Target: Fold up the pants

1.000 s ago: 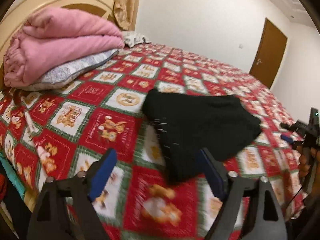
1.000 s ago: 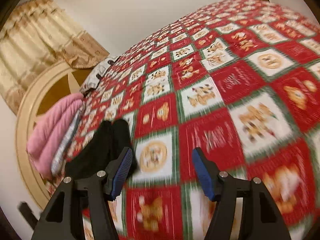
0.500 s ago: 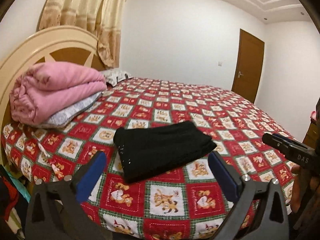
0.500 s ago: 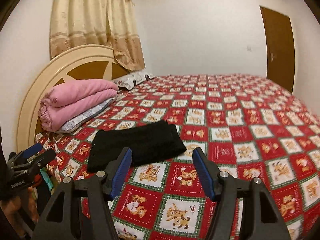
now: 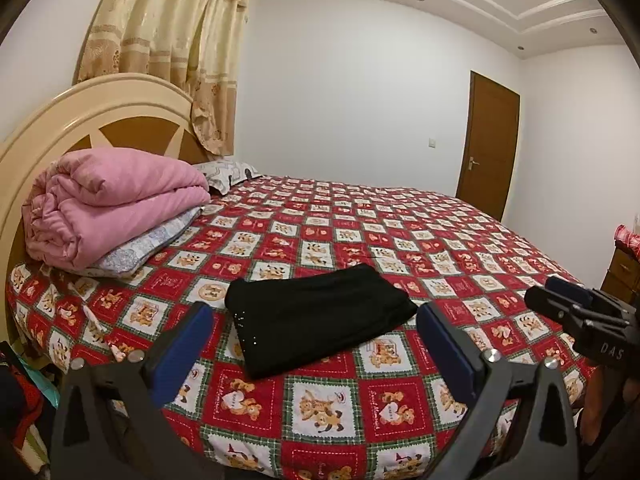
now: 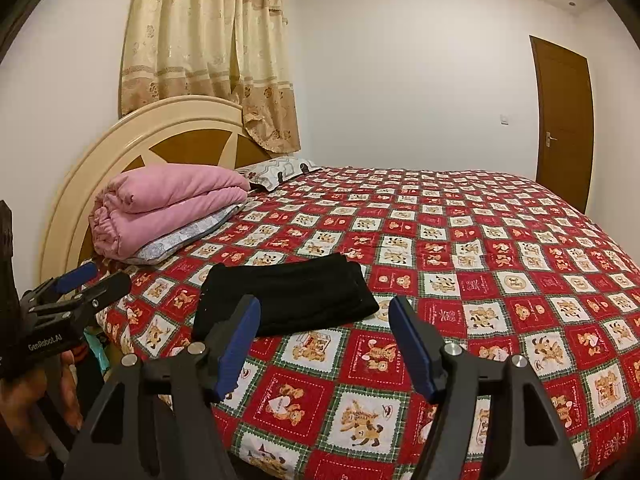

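The black pants [image 5: 320, 312] lie folded in a flat rectangle on the red patterned bedspread [image 5: 360, 232] near the bed's front edge. They also show in the right wrist view [image 6: 288, 296]. My left gripper [image 5: 314, 348] is open and empty, held back from the bed, with the pants seen between its blue pads. My right gripper [image 6: 324, 340] is open and empty, also off the bed's edge. The right gripper shows at the right edge of the left wrist view [image 5: 580, 316]. The left gripper shows at the left edge of the right wrist view [image 6: 72, 292].
A folded pink blanket [image 5: 112, 204] rests on a pillow [image 5: 144, 252] by the cream headboard [image 5: 92, 116]. Another pillow [image 5: 228, 172] lies behind it. Curtains [image 5: 172, 48] hang at the back left. A brown door [image 5: 488, 144] stands at the far right, a drawer unit [image 5: 624, 268] beside the bed.
Both grippers have pulled back and up from the bed. The views went from close over the bedspread to a wide view of the room. The folded pants have stayed in place.
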Demonstrator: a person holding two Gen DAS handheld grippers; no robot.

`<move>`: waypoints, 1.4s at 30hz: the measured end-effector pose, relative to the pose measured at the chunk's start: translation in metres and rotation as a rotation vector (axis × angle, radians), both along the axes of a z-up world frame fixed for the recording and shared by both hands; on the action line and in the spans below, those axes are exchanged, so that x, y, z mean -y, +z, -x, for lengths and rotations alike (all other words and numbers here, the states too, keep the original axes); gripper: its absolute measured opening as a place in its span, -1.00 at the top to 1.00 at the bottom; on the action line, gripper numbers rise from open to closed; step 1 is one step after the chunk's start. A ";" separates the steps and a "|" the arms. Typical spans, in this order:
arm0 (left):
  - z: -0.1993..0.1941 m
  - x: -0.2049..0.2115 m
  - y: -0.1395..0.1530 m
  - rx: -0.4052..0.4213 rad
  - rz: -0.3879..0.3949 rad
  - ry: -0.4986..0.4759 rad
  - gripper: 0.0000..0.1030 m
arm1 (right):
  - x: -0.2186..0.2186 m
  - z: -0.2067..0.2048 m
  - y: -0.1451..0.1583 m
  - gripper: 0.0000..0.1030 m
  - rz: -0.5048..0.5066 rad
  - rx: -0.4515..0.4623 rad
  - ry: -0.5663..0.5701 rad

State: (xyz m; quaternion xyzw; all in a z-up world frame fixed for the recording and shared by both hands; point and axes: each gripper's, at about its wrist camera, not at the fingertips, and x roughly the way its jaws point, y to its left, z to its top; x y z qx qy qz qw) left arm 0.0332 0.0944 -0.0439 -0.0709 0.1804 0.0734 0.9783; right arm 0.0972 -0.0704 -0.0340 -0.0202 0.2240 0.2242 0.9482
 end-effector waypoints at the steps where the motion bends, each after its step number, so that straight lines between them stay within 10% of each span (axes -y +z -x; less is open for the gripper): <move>1: 0.000 0.000 0.000 -0.001 -0.001 0.000 -1.00 | 0.000 0.001 0.000 -0.32 0.000 0.000 0.001; 42: -0.002 0.002 -0.004 -0.015 -0.048 -0.003 -1.00 | 0.000 0.001 -0.005 -0.34 0.025 -0.009 0.015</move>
